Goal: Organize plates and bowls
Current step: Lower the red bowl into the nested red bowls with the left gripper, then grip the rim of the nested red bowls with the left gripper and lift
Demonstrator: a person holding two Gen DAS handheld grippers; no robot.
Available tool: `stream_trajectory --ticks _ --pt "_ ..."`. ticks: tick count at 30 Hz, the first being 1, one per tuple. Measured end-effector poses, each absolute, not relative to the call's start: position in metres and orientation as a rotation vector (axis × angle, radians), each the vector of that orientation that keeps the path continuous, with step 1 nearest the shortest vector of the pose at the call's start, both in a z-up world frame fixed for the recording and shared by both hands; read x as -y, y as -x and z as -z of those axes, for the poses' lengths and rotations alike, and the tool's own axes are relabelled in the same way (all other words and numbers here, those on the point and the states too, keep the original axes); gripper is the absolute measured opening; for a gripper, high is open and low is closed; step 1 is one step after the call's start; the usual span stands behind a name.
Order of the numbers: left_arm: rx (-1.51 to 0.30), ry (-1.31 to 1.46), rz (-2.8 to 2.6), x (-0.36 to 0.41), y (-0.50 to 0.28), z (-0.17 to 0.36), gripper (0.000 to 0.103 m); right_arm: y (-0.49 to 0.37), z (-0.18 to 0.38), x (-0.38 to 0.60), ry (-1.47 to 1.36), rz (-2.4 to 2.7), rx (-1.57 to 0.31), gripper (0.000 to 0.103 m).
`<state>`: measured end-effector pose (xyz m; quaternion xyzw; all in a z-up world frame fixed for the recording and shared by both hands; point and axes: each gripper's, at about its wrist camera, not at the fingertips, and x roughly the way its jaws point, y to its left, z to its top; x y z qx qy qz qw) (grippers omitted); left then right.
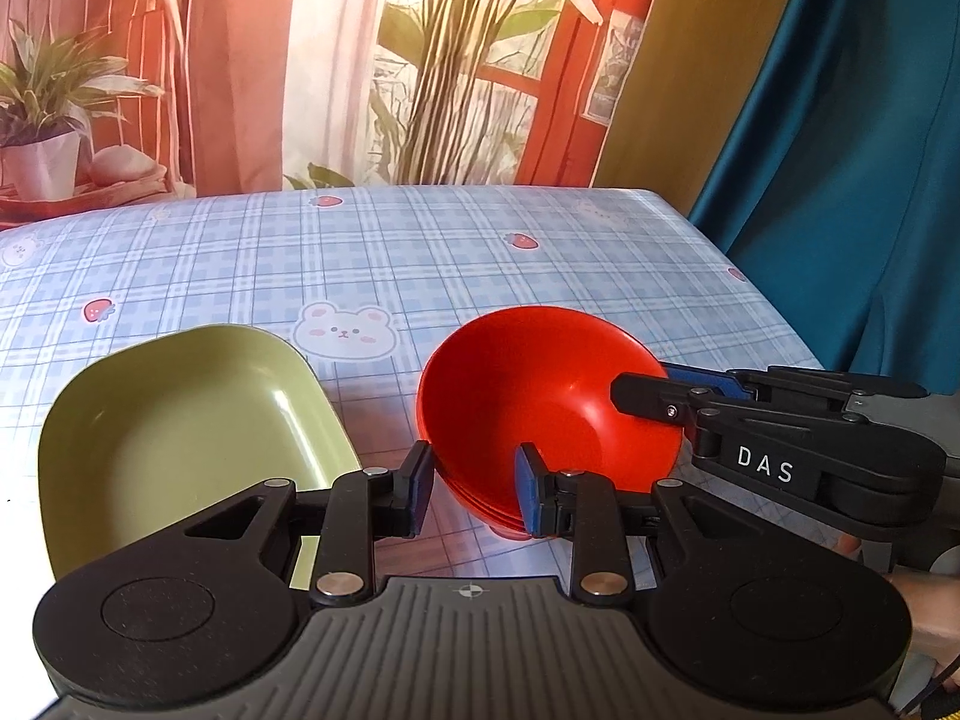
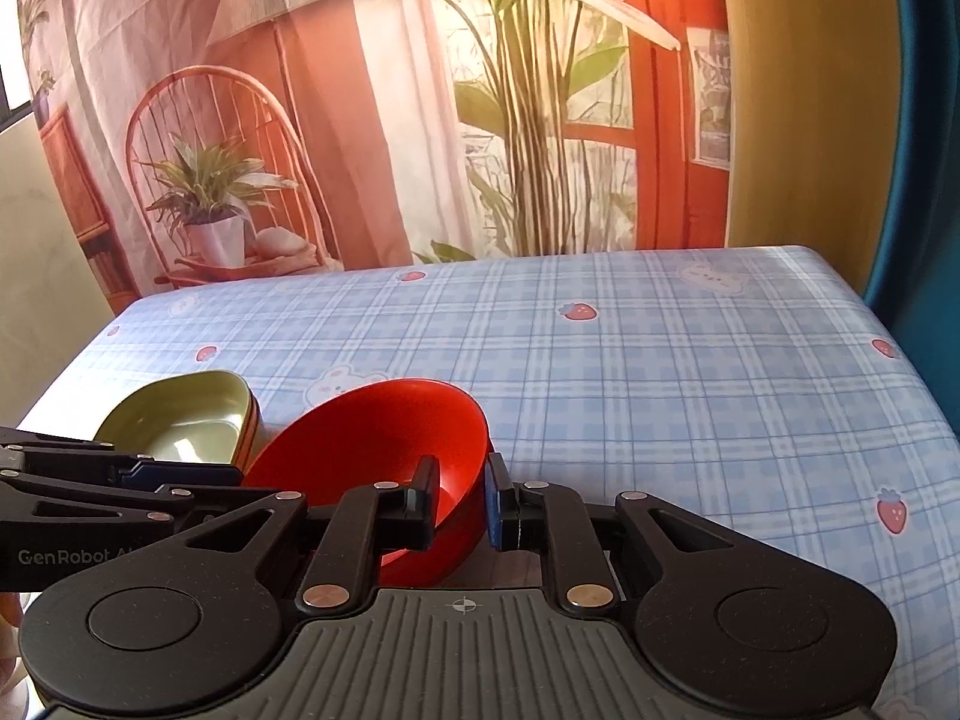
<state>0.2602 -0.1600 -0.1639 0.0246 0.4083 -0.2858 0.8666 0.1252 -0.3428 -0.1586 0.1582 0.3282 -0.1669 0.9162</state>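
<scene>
Red bowls (image 1: 540,396) gripped by both downward-tilted tongs (image 1: 474,489) (image 2: 462,495).

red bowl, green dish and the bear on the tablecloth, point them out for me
red bowl (image 1: 540,384): left wrist view, inner wall of the top bowl
green dish (image 1: 180,420): left wrist view, inside floor
bear print (image 1: 345,330): left wrist view, its face on the tablecloth

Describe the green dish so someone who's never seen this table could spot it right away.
On the blue plaid tablecloth, look left of the stack of red bowls. The green dish sits there: pale olive, shallow, a rounded rectangle, unlike the round, deep red bowls.
</scene>
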Motion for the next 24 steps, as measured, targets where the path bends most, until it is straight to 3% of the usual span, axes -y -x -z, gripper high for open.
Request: stream_trajectory --ticks 24 --pt "-0.912 0.012 0.586 0.160 -0.272 0.179 0.034 -0.127 0.181 0.347 -0.382 0.351 -0.708 0.020"
